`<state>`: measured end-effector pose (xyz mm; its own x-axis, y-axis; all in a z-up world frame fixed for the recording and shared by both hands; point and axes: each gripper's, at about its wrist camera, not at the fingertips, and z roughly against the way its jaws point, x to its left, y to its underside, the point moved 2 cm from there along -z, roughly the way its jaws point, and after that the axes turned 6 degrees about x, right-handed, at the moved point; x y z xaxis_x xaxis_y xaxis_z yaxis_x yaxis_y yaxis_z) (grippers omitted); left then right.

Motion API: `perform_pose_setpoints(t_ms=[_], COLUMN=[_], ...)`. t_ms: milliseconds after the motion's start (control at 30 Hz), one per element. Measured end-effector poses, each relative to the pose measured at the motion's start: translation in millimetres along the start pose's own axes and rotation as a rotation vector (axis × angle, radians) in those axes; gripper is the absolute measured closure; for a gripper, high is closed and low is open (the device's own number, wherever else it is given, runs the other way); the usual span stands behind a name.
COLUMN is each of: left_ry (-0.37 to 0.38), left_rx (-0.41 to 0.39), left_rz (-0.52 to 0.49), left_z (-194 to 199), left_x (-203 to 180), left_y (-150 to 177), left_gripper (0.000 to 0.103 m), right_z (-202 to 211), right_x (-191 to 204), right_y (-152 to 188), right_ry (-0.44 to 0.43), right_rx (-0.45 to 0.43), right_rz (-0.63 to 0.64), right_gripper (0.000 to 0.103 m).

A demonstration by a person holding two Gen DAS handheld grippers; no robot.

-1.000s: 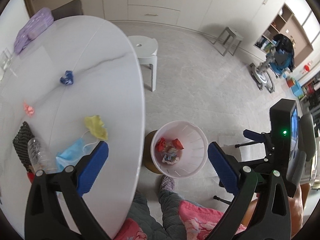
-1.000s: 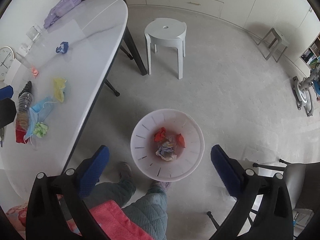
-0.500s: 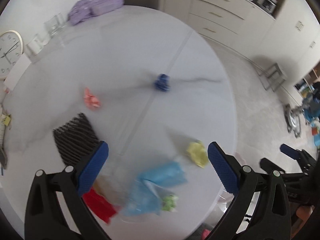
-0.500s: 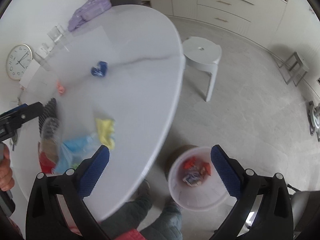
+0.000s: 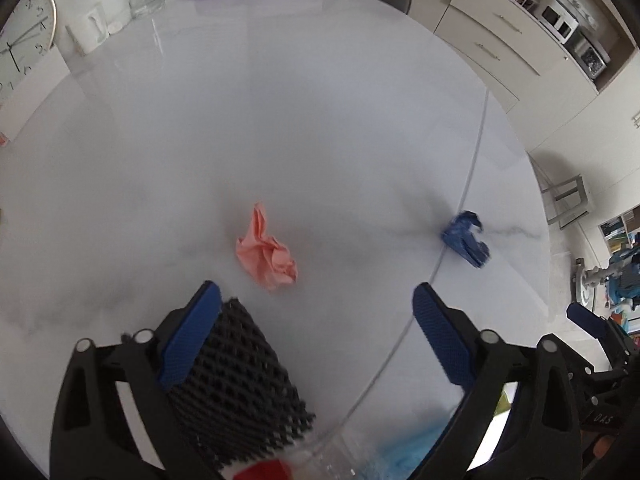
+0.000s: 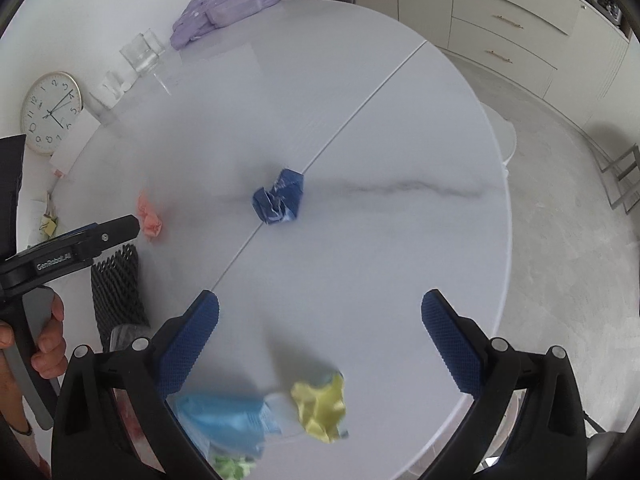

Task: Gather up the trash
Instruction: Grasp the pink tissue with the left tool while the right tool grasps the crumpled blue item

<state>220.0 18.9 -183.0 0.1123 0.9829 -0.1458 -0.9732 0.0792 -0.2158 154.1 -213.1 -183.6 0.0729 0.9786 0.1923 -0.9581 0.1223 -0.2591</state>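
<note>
On the round white table (image 5: 320,100) lie scraps of trash. A crumpled pink paper (image 5: 266,258) lies just ahead of my left gripper (image 5: 316,312), which is open and empty above the table. A crumpled blue wrapper (image 6: 279,197) lies ahead of my right gripper (image 6: 320,320), also open and empty. The wrapper also shows in the left wrist view (image 5: 466,239). A yellow crumpled paper (image 6: 322,406) and a light blue face mask (image 6: 224,420) lie under the right gripper. A black foam net (image 5: 240,384) lies under the left gripper's left finger.
A purple bag (image 6: 224,4), glass containers (image 6: 142,54) and a clock (image 6: 50,112) stand at the table's far side. A clear bottle and a red item (image 5: 260,470) lie at the near edge. Cabinets (image 6: 512,20) line the back wall.
Both grippers swung from over the floor bin to over the table. The left now faces the pink paper, the right the blue wrapper. The bin has left view.
</note>
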Motion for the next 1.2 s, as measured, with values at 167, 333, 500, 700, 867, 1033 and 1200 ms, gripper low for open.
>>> perform_pose_setpoints(t_ms=[167, 333, 500, 700, 867, 1033, 1200], left_ry=[-0.033, -0.028, -0.022, 0.042, 0.056, 0.075, 0.083], left_rx=[0.059, 0.098, 0.069, 0.051, 0.020, 0.003, -0.022], left_rz=[0.007, 0.036, 0.016, 0.023, 0.016, 0.023, 0.018], left_z=[-32.8, -49.2, -51.6, -45.7, -32.8, -25.3, -11.4], left_x=[9.4, 14.7, 15.8, 20.6, 30.1, 35.1, 33.5], left_y=[-10.9, -15.6, -23.7, -26.6, -21.4, -21.2, -16.8], left_gripper=[0.030, 0.057, 0.073, 0.087, 0.087, 0.087, 0.087], right_z=[-18.8, -29.3, -33.8, -51.0, -74.0, -86.3, -78.4], right_x=[0.9, 4.7, 7.0, 17.7, 31.9, 42.3, 46.3], right_y=[-10.5, -15.9, -23.4, -46.5, -61.2, -62.6, -58.7], right_ry=[-0.030, -0.030, -0.026, -0.029, 0.015, 0.026, 0.003], right_rx=[0.014, 0.023, 0.021, 0.021, 0.046, 0.070, 0.058], right_rz=[-0.018, -0.004, 0.000, -0.037, -0.050, -0.041, -0.019], right_gripper=[0.002, 0.002, 0.002, 0.006, 0.022, 0.073, 0.085])
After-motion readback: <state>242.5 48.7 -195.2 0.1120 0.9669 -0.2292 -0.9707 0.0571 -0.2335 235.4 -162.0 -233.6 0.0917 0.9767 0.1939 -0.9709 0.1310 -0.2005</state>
